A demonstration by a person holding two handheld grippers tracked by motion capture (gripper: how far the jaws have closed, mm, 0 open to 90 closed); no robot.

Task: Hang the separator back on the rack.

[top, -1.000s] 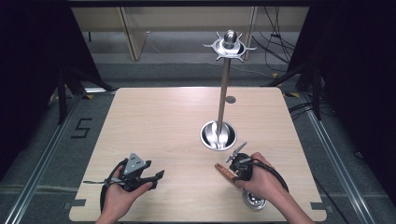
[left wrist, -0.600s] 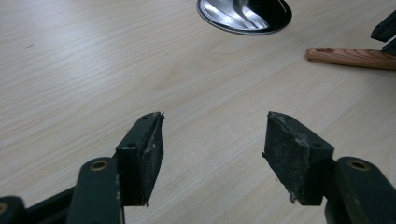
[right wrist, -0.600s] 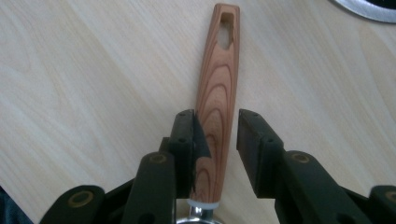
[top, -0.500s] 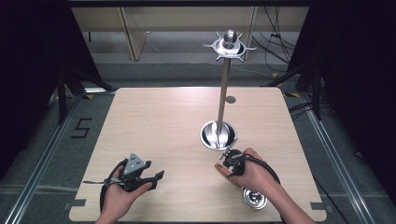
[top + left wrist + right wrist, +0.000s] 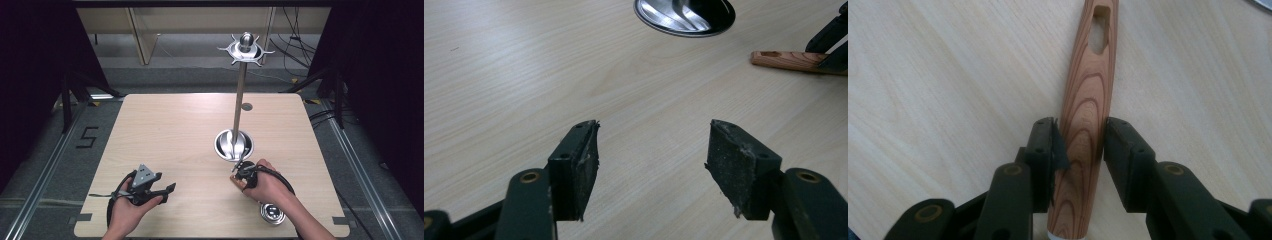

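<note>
one pale wood table (image 5: pixel 165 130), grey floor (image 5: pixel 45 150), dark surround.

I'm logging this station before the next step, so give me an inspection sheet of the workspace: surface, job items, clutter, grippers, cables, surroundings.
Surface: light wooden table, unmarked.
Job's things: wooden handle with a slotted hole near its far end, lying along the table; a metal stand with a round base and a spiked top disc.
Clutter: a small round metal piece near the front edge.
Grippers: right gripper clamped on the handle; left gripper open, holding nothing.
Cables: a black cable loops from the left gripper.
Surroundings: grey floor, dark curtains at the sides.
</note>
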